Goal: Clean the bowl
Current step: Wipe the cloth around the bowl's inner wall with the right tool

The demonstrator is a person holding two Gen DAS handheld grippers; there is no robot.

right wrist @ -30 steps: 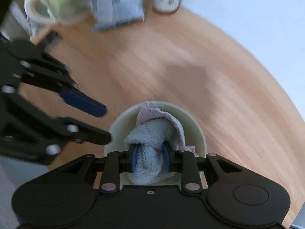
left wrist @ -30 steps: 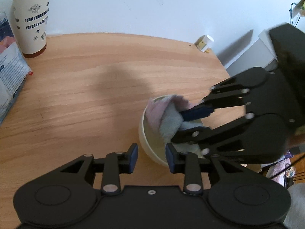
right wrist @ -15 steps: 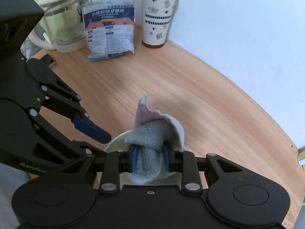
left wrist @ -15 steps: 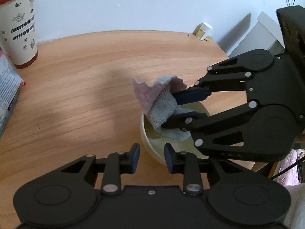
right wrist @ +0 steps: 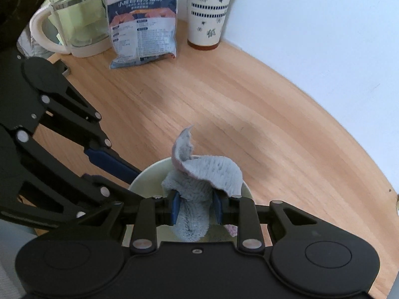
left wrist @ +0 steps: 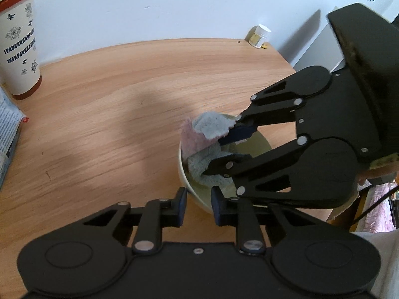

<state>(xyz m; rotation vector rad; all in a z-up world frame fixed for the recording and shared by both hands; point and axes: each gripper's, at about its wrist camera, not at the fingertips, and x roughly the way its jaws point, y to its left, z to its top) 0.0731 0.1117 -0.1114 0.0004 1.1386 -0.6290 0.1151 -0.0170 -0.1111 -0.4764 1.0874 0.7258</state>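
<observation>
A pale cream bowl (left wrist: 185, 179) sits on the wooden table (left wrist: 112, 114) near its front right edge; it also shows in the right wrist view (right wrist: 149, 172). My left gripper (left wrist: 198, 208) is shut on the bowl's near rim, one finger outside and one inside. My right gripper (right wrist: 197, 210) is shut on a grey and pink cloth (right wrist: 207, 172) and holds it inside the bowl. In the left wrist view the cloth (left wrist: 202, 137) bunches over the bowl's far rim, held by the right gripper (left wrist: 224, 149).
A floral cup with a red lid (right wrist: 208, 12), a blue printed packet (right wrist: 143, 28) and a glass jug (right wrist: 77, 22) stand at the table's far left side. A small white bottle (left wrist: 259, 36) stands at the back edge by the wall.
My right gripper has lowered the cloth back into the bowl after lifting it half a second ago. The left gripper has kept its hold on the rim.
</observation>
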